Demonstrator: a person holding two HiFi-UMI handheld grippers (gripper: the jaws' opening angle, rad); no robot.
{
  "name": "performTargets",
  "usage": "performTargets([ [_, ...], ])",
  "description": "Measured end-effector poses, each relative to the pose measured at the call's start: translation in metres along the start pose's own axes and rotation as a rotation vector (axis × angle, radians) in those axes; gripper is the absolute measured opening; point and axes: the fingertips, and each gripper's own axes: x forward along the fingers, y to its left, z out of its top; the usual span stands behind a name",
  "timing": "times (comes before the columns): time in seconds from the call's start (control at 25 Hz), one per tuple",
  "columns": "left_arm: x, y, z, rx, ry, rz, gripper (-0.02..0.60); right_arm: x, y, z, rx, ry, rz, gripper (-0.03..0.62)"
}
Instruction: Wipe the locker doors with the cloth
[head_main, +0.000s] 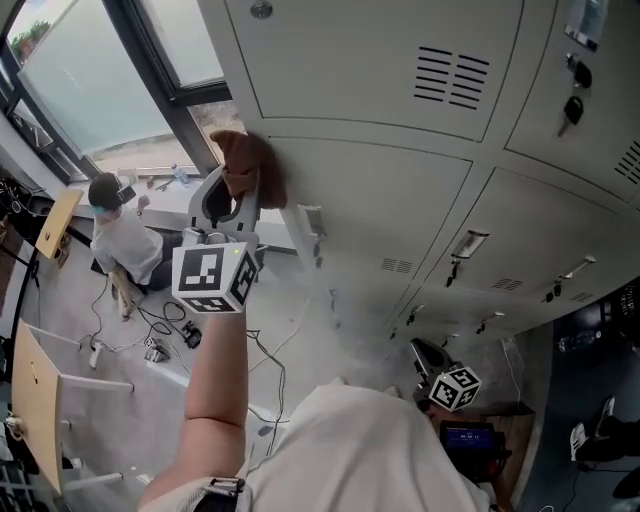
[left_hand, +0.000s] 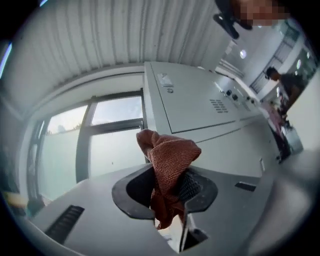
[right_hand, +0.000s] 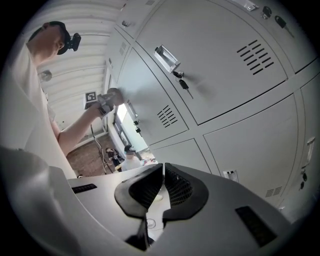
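The left tool (head_main: 232, 200) is clamped on the rust cloth (head_main: 250, 165), seemingly pressed against a locker door (head_main: 380, 190) at its left edge; wiping looks barely begun, with the other doors left to do. The right tool (head_main: 432, 362) hangs low, jaws together, empty

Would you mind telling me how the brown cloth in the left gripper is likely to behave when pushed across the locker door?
Probably floppy: the cloth bunches in folds above the left gripper and hangs below it. It looks light, held up by one pinch. Its knitted weave should likely drag, not slide, on the locker door.
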Motion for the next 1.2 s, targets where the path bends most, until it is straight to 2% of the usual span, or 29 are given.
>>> performTargets([
  [0.08,-0.002,-0.007,-0.008,0.108,0.021,0.027,0.089,0.003,0.002,-0.003,0.001,0.006,-0.002,0.023],
  [0.2,0.001,-0.036,-0.016,0.222,0.010,0.026,0.086,0.008,0.007,-0.004,-0.001,0.003,-0.004,0.023],
  [0.32,0.001,-0.069,-0.031,0.222,0.010,-0.014,0.086,0.013,0.015,-0.002,-0.006,-0.008,-0.006,0.023],
  [0.44,0.004,-0.118,-0.049,0.219,0.022,-0.145,0.085,0.015,0.021,-0.001,-0.016,-0.015,-0.014,0.023],
  [0.52,0.006,-0.149,-0.058,0.173,0.023,-0.247,0.085,0.013,0.023,0.001,-0.025,-0.027,-0.024,0.023],
  [0.68,0.007,-0.197,-0.075,-0.062,0.070,-0.489,0.086,0.005,0.027,0.011,-0.049,-0.063,-0.050,0.023],
  [0.76,0.002,-0.213,-0.084,-0.102,0.093,-0.563,0.086,-0.001,0.029,0.017,-0.058,-0.081,-0.065,0.023],
  [1.0,-0.043,-0.233,-0.111,-0.168,0.087,-0.639,0.086,-0.022,0.040,0.046,-0.139,-0.165,-0.074,0.023],
  [1.2,-0.088,-0.233,-0.165,-0.222,0.176,-0.629,0.086,-0.033,0.048,0.064,-0.209,-0.216,-0.041,0.023],
])
